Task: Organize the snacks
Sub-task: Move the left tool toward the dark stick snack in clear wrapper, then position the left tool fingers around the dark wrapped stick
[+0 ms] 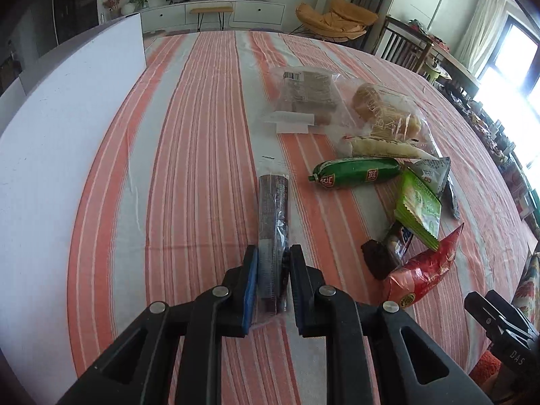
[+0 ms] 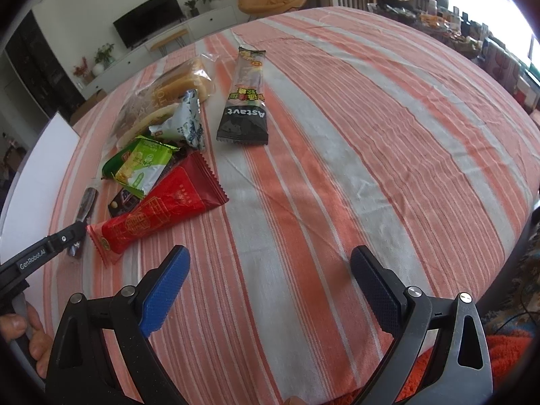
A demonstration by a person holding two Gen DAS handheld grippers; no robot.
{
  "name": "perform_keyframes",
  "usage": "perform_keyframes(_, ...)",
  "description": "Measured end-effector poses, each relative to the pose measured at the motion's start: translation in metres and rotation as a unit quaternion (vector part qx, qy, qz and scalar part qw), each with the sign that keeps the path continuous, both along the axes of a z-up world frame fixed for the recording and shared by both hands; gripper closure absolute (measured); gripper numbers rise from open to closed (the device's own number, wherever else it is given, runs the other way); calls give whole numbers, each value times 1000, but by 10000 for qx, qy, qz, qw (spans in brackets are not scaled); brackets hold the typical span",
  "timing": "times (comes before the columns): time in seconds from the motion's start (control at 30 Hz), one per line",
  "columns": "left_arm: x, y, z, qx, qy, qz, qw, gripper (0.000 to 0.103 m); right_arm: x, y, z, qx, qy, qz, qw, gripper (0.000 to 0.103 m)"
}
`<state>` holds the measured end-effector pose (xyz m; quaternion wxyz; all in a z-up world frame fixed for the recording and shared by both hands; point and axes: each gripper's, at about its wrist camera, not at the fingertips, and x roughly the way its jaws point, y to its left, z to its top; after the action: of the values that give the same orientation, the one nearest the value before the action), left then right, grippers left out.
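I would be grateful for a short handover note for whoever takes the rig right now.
Left gripper: shut on the dark roll, which lies on the striped cloth, apart from the pile.
Right gripper: open, empty, over bare cloth.
Pile: red packet, green packet, green sausage, bread bags. Black Astavt bar lies alone.
Done: one roll gripped. Left: place it, then sort the rest.

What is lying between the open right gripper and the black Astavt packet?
Nothing: in the right wrist view, only bare striped tablecloth lies between the right gripper and the black Astavt packet.
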<state>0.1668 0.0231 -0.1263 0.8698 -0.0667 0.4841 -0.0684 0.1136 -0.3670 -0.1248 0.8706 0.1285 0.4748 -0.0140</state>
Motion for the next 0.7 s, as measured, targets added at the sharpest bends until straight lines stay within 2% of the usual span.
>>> perform_keyframes(0.03, 8, 0, -1, 26, -70, -25, 10000, 78, 1, 1, 0, -42, 13, 1, 10000, 5)
perform_keyframes(0.1, 23, -4, -2, 140, -209, -91, 9996, 50, 2, 4, -1, -122, 37, 7, 9999, 5)
perform_keyframes(0.13, 31, -6, -5, 286, -233, -62, 9993, 14, 2, 4, -1, -136, 43, 12, 9999, 5)
perform_keyframes(0.17, 39, -8, -8, 486, -257, 4, 9985, 1, 2, 3, -1, -122, 41, 14, 9999, 5)
perform_keyframes(0.23, 48, -10, -18, 870, -317, 45, 9957, 0, 1, 1, -1, -45, 12, 11, 10000, 5)
perform_keyframes(0.37, 49, -11, -18, 891, -342, 23, 9954, 0, 0, -3, 0, 91, -35, 1, 10000, 5)
perform_keyframes(0.7, 51, -9, -19, 869, -342, 51, 9956, 0, 1, -1, 0, 49, -15, 8, 10000, 5)
